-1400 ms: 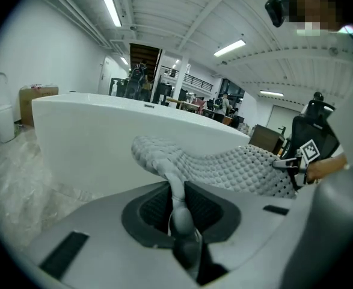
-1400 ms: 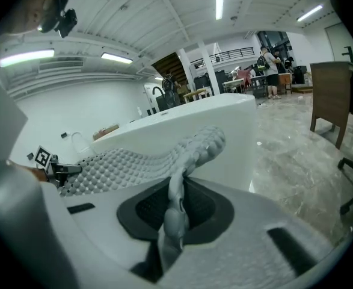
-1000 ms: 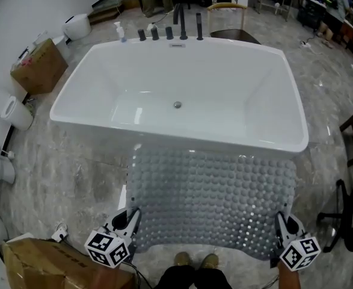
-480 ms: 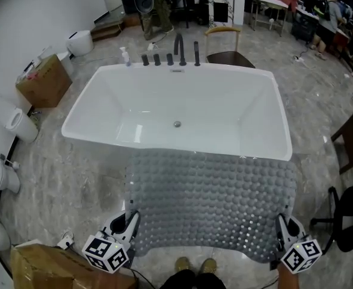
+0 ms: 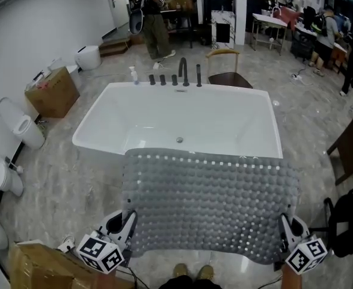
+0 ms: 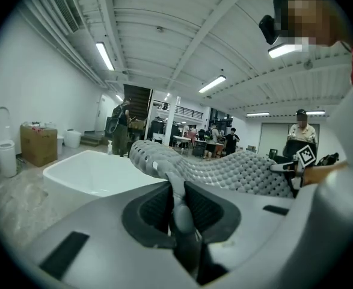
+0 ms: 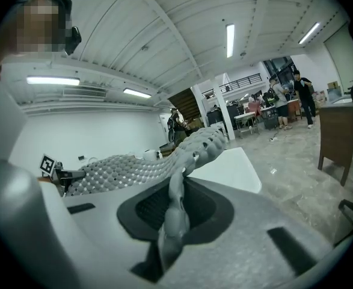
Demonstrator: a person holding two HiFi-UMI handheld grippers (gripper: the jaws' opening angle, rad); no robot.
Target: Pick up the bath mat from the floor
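The grey bath mat (image 5: 209, 198), studded with round bumps and small holes, hangs stretched flat in the air between both grippers, its far edge over the near rim of the bathtub. My left gripper (image 5: 127, 226) is shut on the mat's near left corner (image 6: 175, 188). My right gripper (image 5: 285, 235) is shut on the near right corner (image 7: 177, 206). In each gripper view the mat (image 6: 236, 172) (image 7: 134, 167) rises out of the jaws and spreads across toward the other gripper.
A white bathtub (image 5: 107, 119) with dark taps (image 5: 182, 72) stands straight ahead. Toilets (image 5: 21, 125) line the left wall beside a cardboard box (image 5: 51, 92). Another box (image 5: 41, 265) sits at my near left. A wooden chair (image 5: 227, 71) and people stand behind the tub.
The mat has risen with both grippers, its far edge climbing from the floor in front of the tub to above the tub's near rim. The head view has tilted up.
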